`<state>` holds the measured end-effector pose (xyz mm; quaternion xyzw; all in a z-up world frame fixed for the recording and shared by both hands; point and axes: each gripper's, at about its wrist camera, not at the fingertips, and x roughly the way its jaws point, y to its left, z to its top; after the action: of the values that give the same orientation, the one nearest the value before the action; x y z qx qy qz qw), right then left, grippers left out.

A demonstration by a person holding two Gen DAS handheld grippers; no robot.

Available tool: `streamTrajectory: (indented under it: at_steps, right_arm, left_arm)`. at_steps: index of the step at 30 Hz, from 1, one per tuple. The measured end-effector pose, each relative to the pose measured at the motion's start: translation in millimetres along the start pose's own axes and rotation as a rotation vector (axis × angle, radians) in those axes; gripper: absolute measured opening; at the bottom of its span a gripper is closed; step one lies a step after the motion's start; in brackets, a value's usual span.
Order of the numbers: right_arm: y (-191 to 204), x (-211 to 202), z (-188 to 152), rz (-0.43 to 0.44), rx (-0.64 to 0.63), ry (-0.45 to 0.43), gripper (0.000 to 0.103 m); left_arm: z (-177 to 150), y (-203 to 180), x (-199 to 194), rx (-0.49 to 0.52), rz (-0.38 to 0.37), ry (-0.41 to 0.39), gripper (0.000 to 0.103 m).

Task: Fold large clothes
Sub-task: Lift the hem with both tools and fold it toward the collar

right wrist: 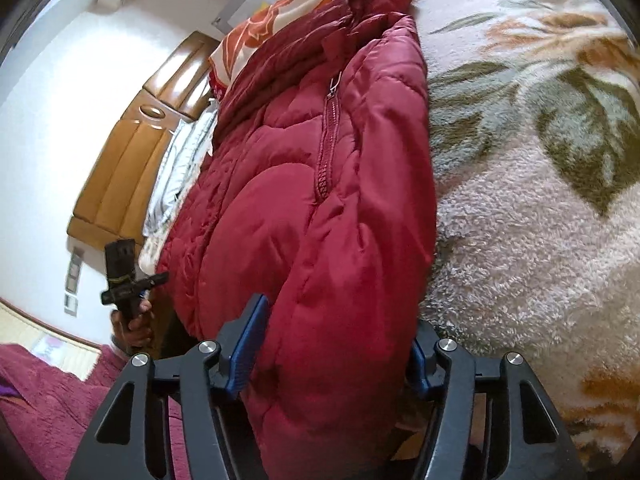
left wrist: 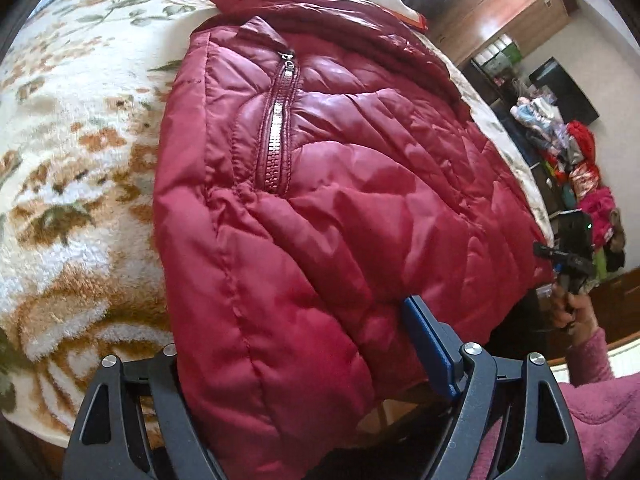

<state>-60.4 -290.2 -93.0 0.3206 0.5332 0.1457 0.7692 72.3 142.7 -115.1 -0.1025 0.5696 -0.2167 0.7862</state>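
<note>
Left hand-held gripper [left wrist: 304, 376] straddling the near edge of the red puffer jacket [left wrist: 320, 200], padding bulging between spread blue-padded fingers [left wrist: 428, 344]; firm pinch not discernible. Right hand-held gripper [right wrist: 332, 344] likewise astride the same jacket's near edge, both blue pads [right wrist: 248, 344] against the fabric, seemingly squeezing it. Jacket folded lengthwise, lying on the floral fleece blanket [left wrist: 72, 160] covering the bed, pocket zipper [left wrist: 276, 120] facing up.

Black grippers with blue-padded fingers [right wrist: 246, 344] and silver screws; fuzzy pink sleeve [left wrist: 592, 364], apparently fleece.
</note>
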Motion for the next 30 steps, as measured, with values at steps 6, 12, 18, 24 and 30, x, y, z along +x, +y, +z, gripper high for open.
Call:
streamTrajectory:
  at_steps: [6, 12, 18, 24, 30]
  right_arm:
    - [-3.5, -2.5, -4.3, 0.015, -0.003, -0.01, 0.036]
    - [4.2, -14.9, -1.3, 0.098, 0.016, -0.107, 0.023]
    - [22.2, -38.6, 12.6, 0.19, -0.003, -0.226, 0.021]
    - [53.6, -52.0, 37.0, 0.227, -0.066, -0.312, 0.02]
    - [68.3, -58.4, 60.5, 0.252, -0.073, -0.406, 0.02]
  left_arm:
    - [0.3, -10.6, -5.8, 0.029, -0.008, -0.039, 0.036]
    - [8.3, -27.8, -25.2, 0.071, -0.005, -0.116, 0.022]
    - [16.2, -37.0, -58.3, 0.103, -0.043, -0.218, 0.019]
    - [30.2, -45.6, -83.4, 0.136, -0.057, -0.303, 0.018]
    - [56.8, -36.9, -101.0, 0.116, -0.087, -0.385, 0.018]
